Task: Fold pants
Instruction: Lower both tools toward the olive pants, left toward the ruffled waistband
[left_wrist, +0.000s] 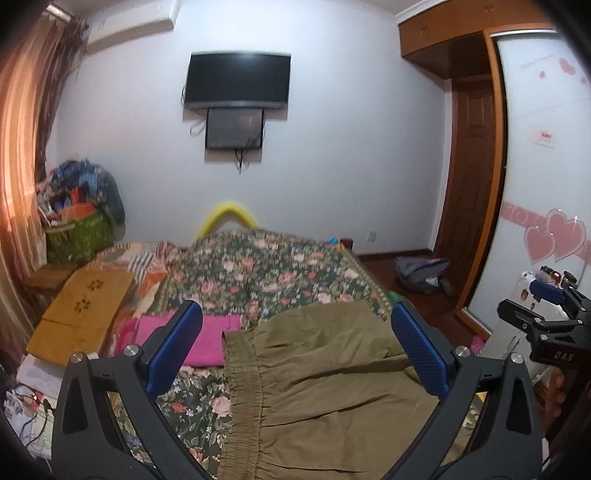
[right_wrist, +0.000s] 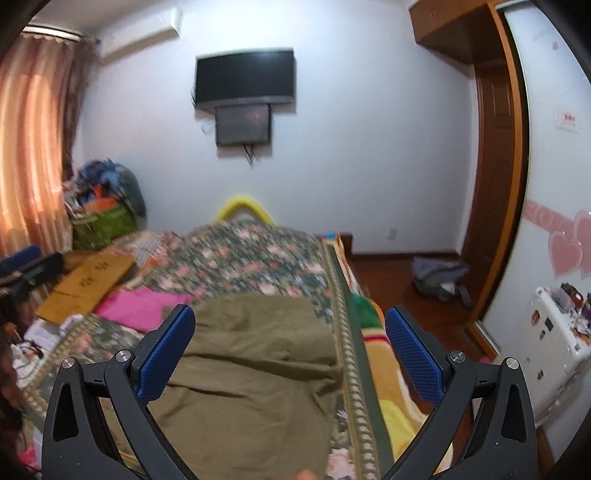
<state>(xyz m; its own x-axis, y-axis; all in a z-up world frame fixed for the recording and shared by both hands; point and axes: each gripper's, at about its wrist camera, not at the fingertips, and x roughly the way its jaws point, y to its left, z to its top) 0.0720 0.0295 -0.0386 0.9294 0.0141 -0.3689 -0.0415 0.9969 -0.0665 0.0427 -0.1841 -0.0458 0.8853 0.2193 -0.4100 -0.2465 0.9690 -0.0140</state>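
- Blue-padded fingers of the left gripper (left_wrist: 295, 354) stand wide apart, clamped on nothing, hanging above the olive pants (left_wrist: 325, 384).
- Right gripper (right_wrist: 290, 360) is likewise spread, holding nothing, with the pants (right_wrist: 255, 369) below and between its fingers.
- Pants lie on the bed (left_wrist: 266, 273), on a floral cover, directly under both grippers; the gathered elastic waistband (left_wrist: 243, 398) faces the left gripper's left finger, and the long axis seems to run across, toward the right-hand bed edge, the far part doubled over.
- Beyond the left gripper's left finger lies a pink cloth (left_wrist: 207, 339), touching the waistband's far corner.
- Far ahead and left, a green bag (left_wrist: 79, 238) is stuffed with blurred, colourful items.
- "DAS" is readable on the right gripper's body (left_wrist: 554, 332), seen at the left wrist view's right edge.
- A wardrobe sticker (left_wrist: 546, 136) carries red writing too small to read.
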